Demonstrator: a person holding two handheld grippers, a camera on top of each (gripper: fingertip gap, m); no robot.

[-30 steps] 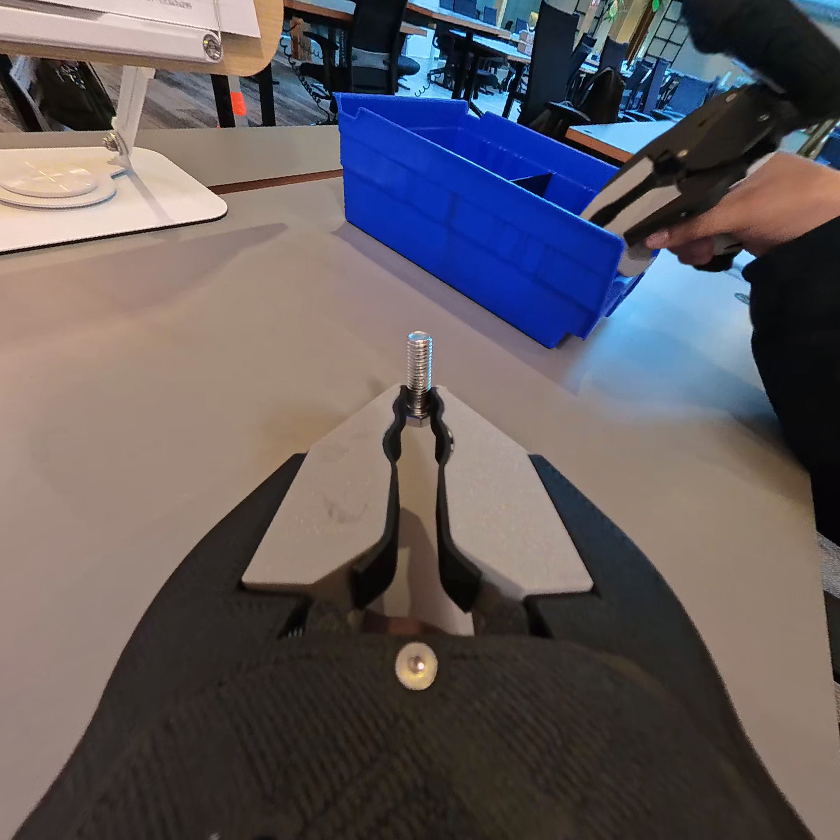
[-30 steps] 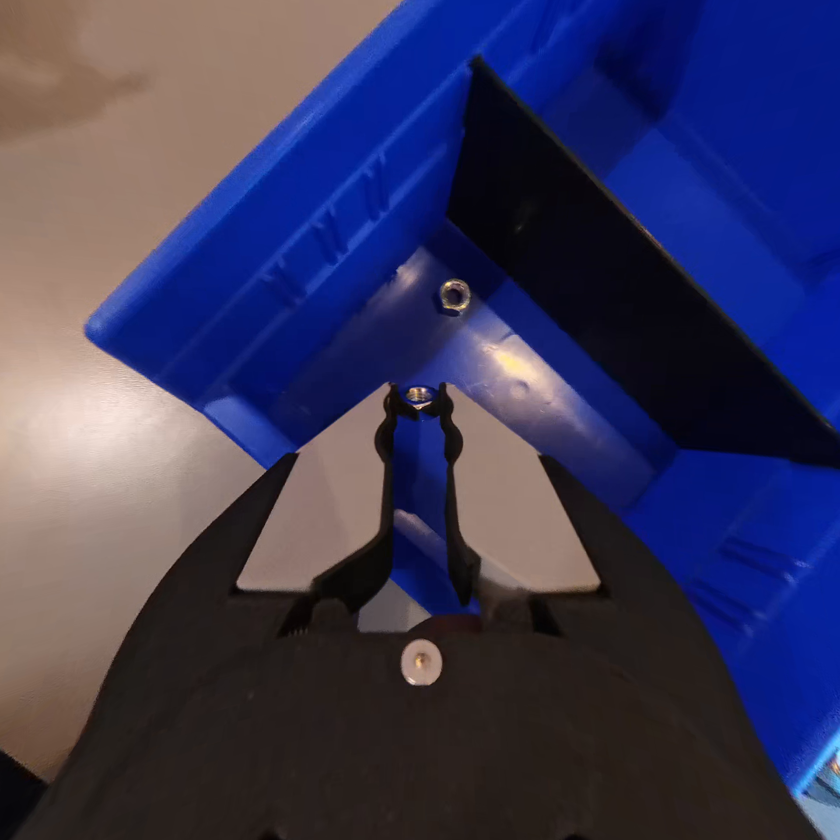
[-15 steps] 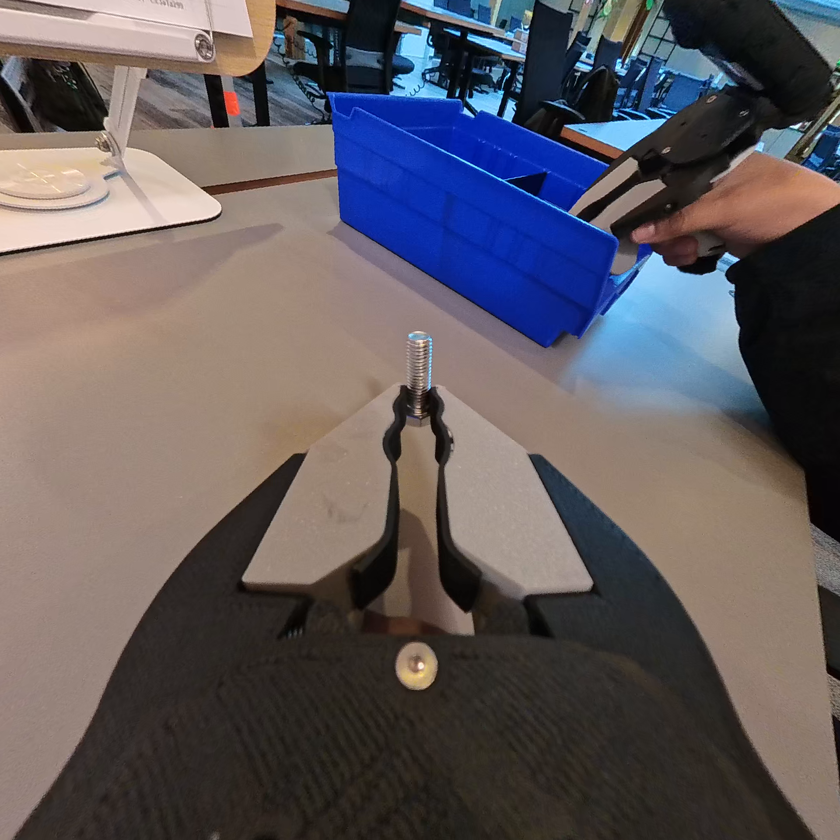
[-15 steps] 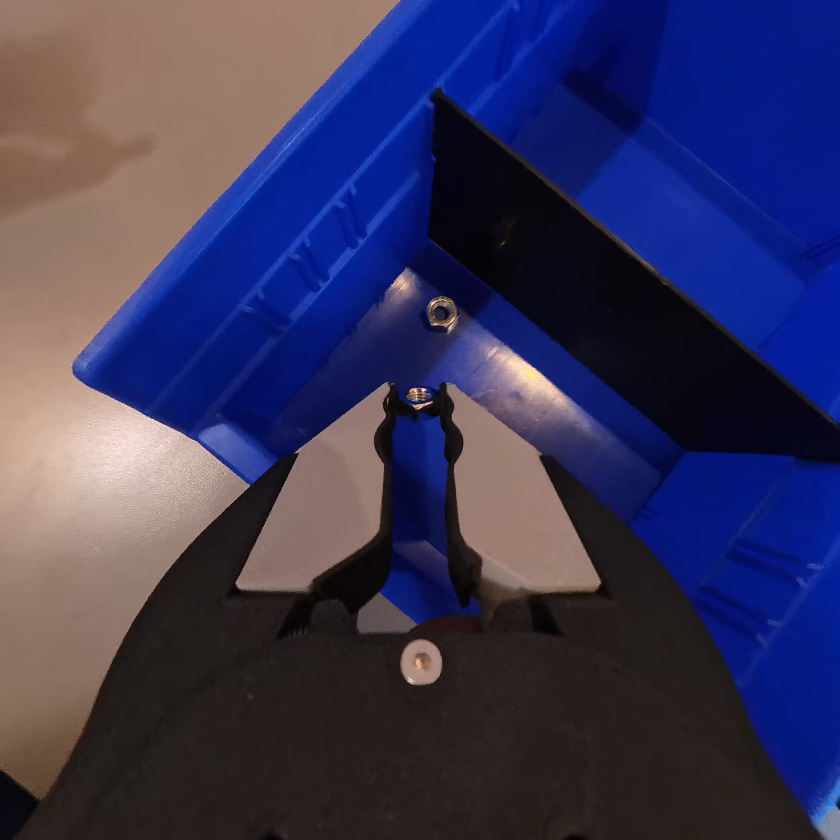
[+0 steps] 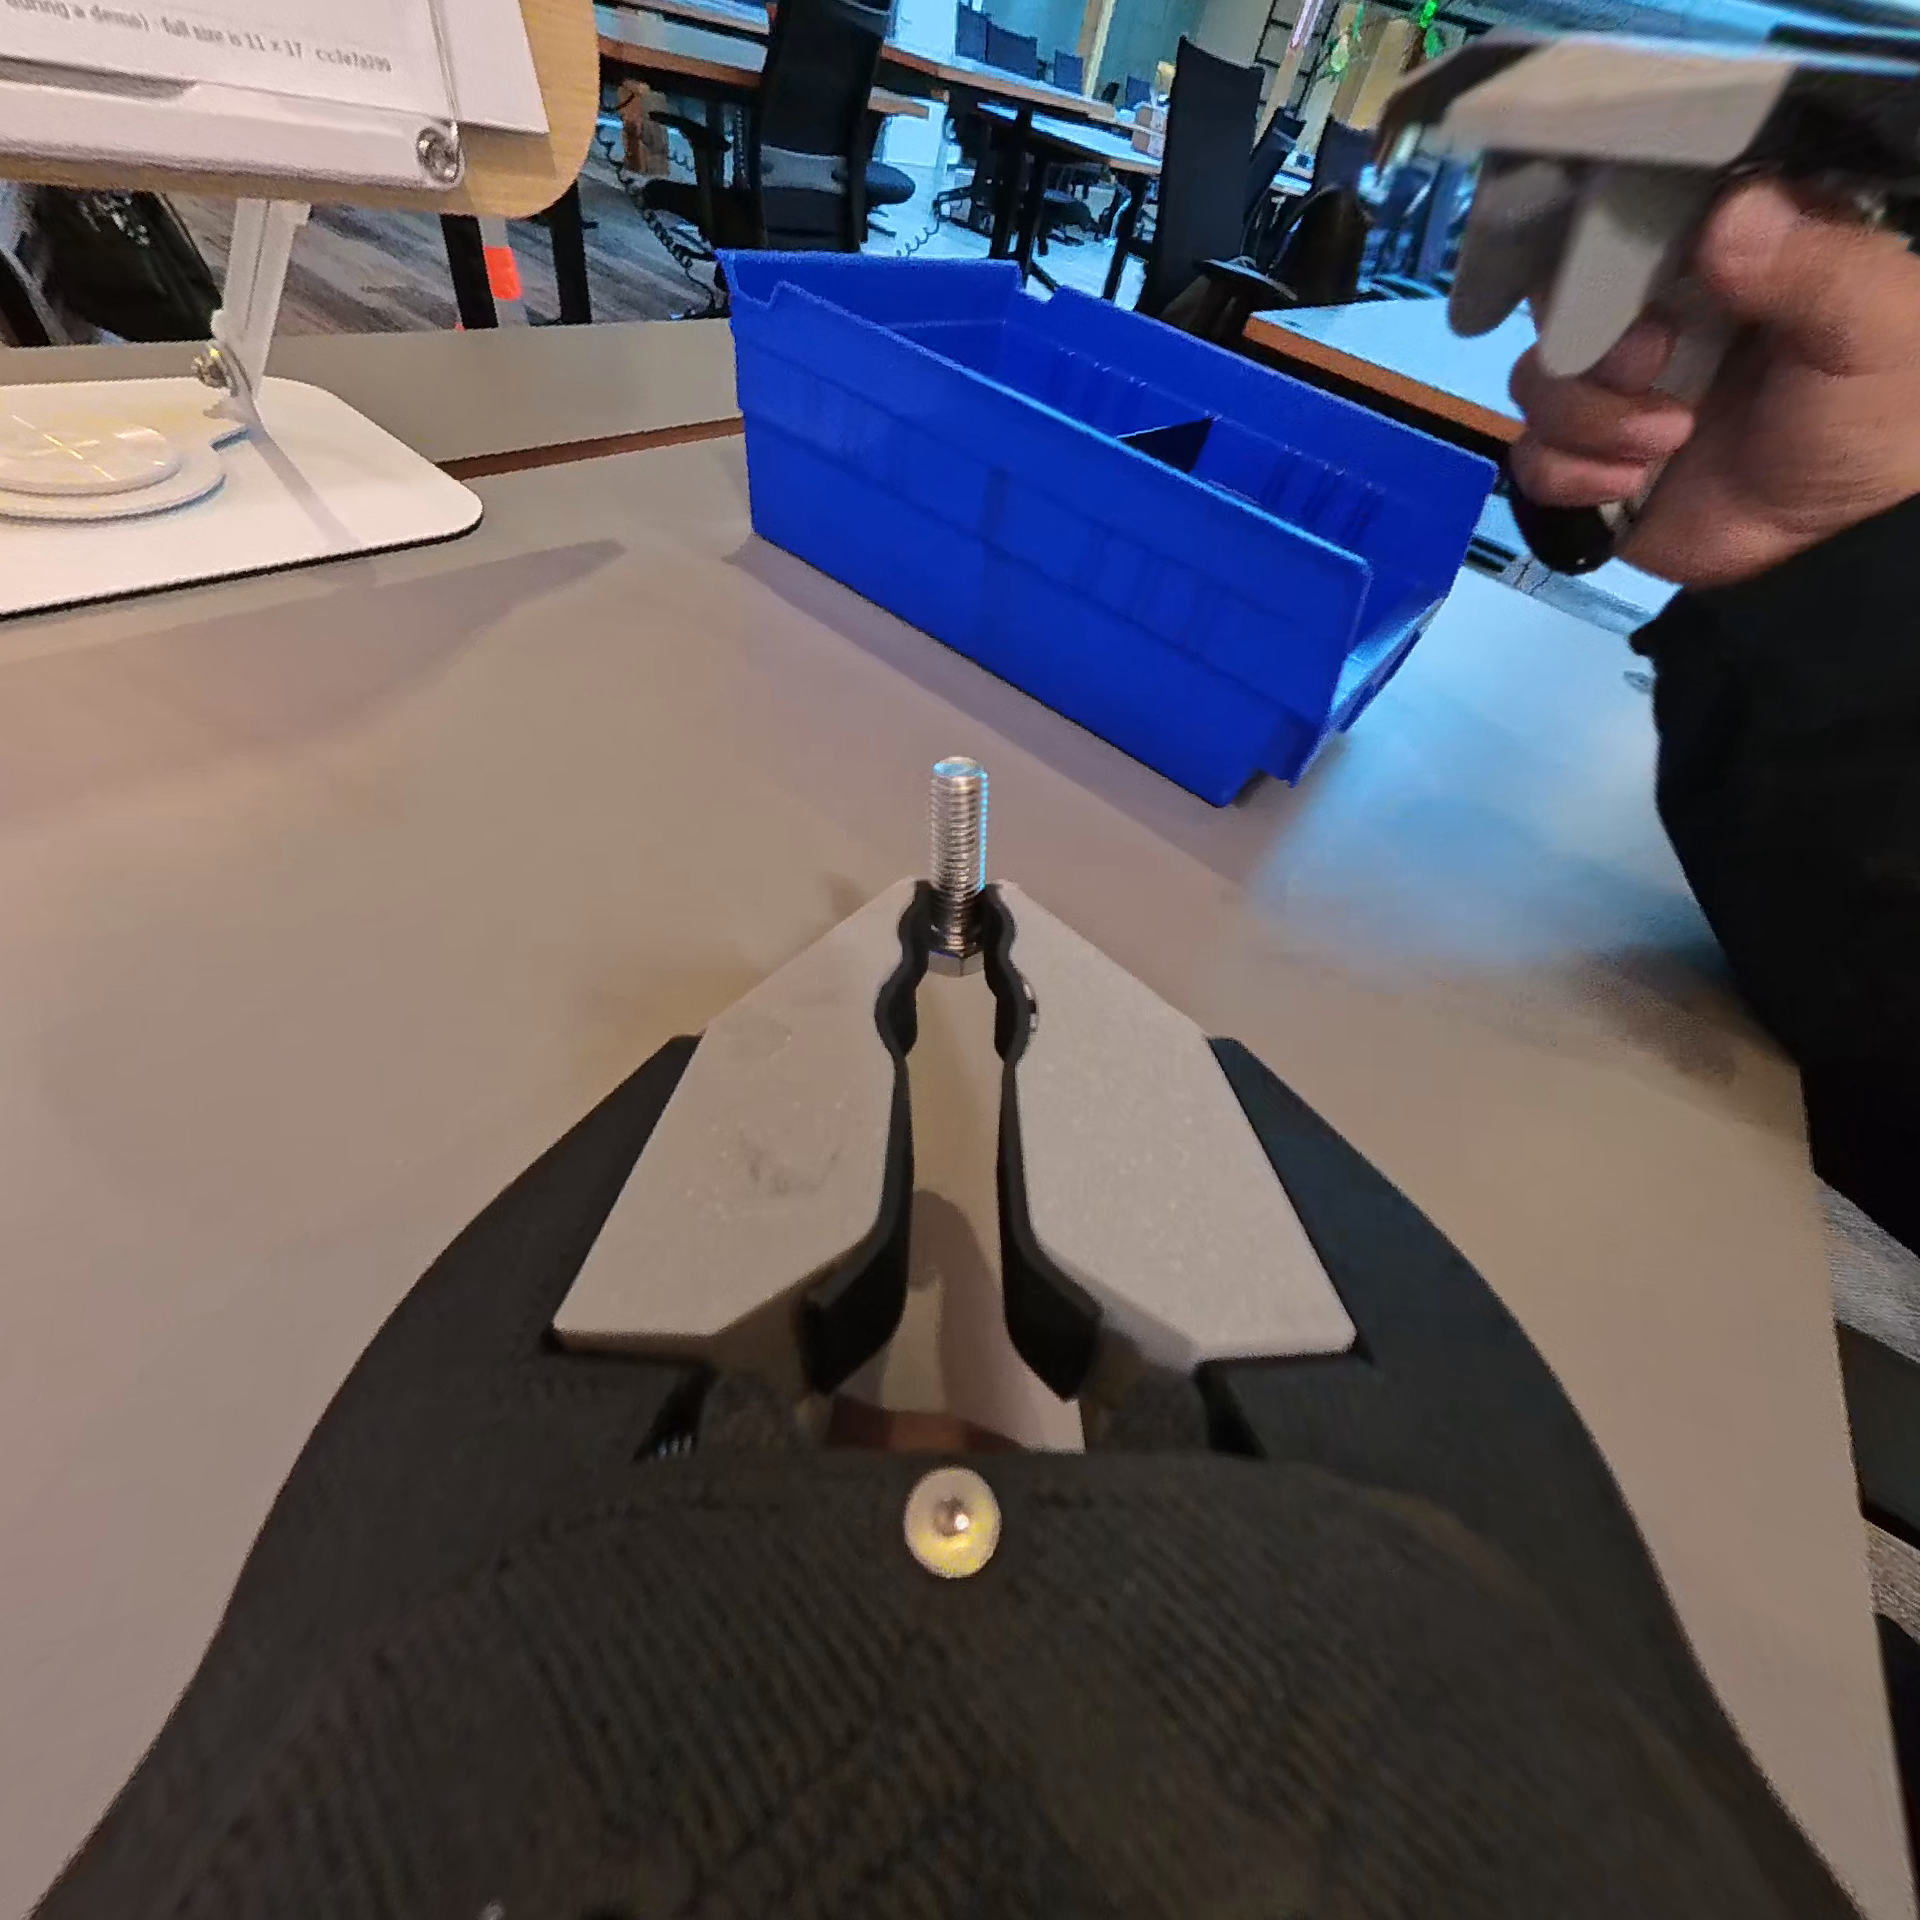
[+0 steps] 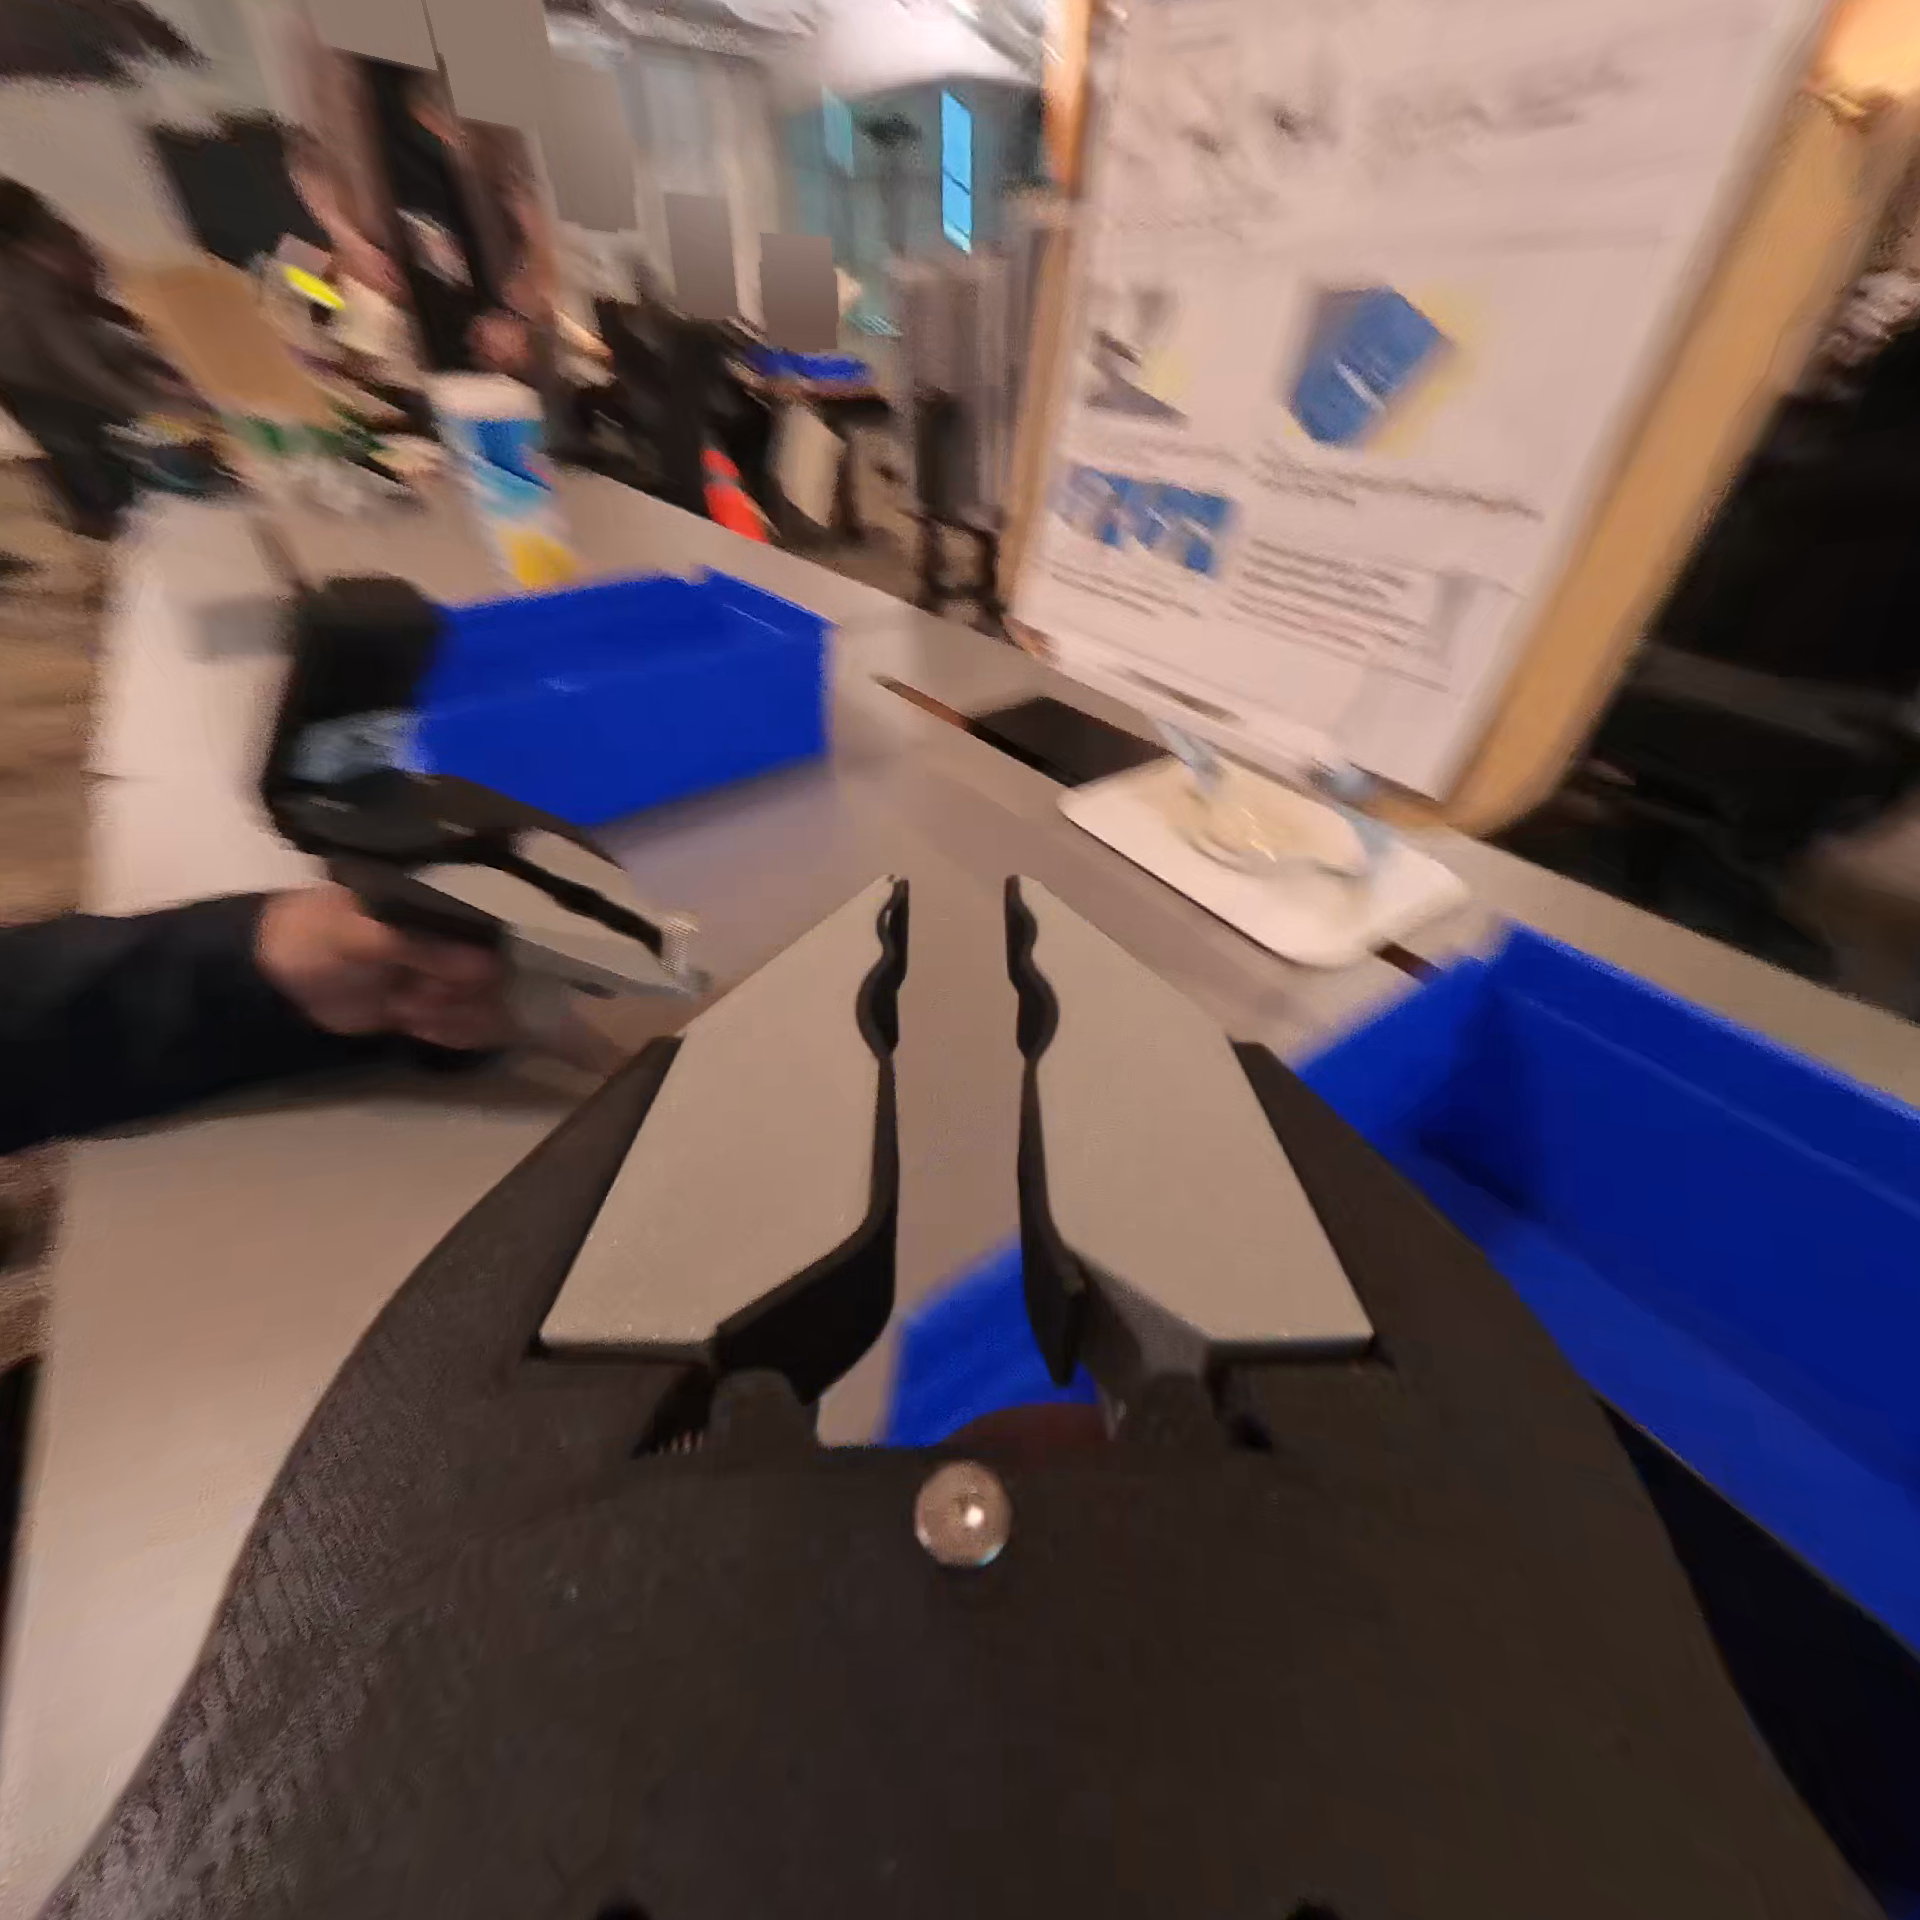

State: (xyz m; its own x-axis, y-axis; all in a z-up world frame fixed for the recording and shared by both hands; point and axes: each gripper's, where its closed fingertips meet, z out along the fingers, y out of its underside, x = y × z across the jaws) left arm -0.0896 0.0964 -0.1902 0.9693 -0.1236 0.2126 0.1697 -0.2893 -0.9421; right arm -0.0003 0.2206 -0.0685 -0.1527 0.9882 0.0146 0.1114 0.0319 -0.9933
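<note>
Grey tabletop | blue bin | left claw grips bolt | right claw parted, empty | office chairs

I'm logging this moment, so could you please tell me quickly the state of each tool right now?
Left tool: closed on the bolt, which stands upright over the grey table.
Right tool: open, nothing between its tips.

My left gripper is clamped on the hex head of a bolt, its threaded shank standing upright above the grey table. Beyond it sits a blue bin with a dark divider inside. At upper right, blurred, a hand holds the right gripper above the bin's near end.
</note>
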